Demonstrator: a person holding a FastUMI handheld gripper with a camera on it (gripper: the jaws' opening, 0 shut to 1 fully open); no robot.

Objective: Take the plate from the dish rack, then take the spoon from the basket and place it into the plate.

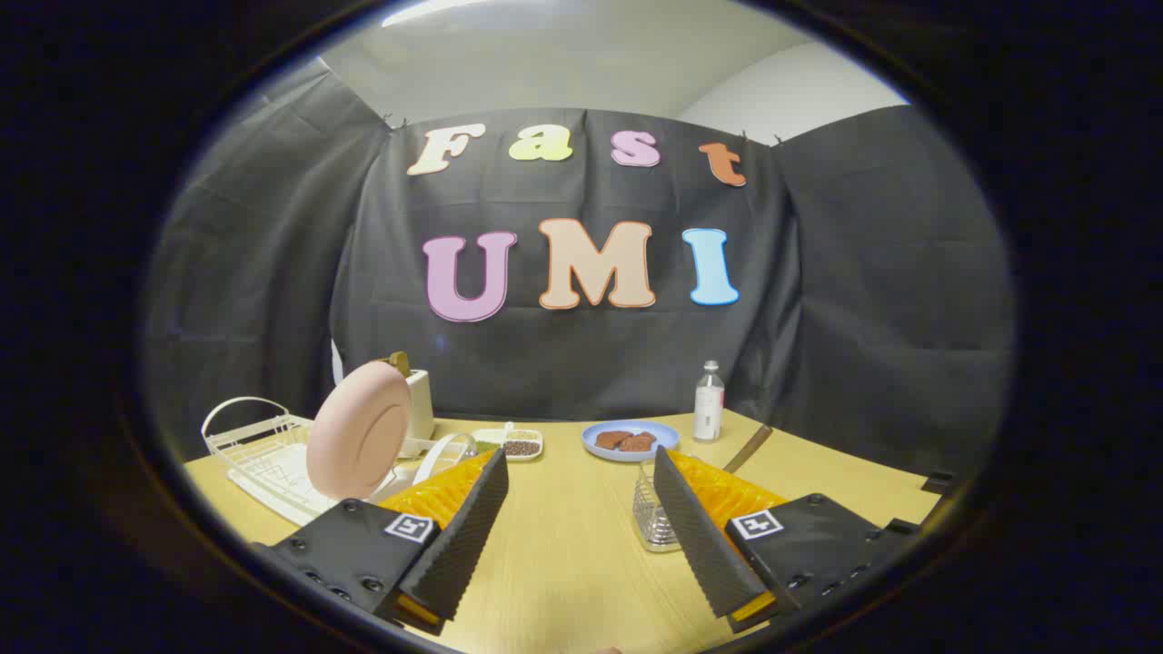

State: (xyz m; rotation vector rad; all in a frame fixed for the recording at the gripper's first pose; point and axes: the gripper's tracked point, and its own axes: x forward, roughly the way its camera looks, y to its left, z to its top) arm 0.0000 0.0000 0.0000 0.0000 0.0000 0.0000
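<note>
On the yellow worktop (563, 545), a blue plate (631, 441) carrying brown food sits near the back, with a clear bottle (709, 401) standing just beside it. A small white dish (516, 444) of dark bits lies near a white toaster (418, 404).

low over table (563, 545) (facing booth wall)

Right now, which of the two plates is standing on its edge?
The pink plate, upright in the white dish rack beyond the open hand-held gripper. The blue plate lies flat on the table with brown food on it.
</note>
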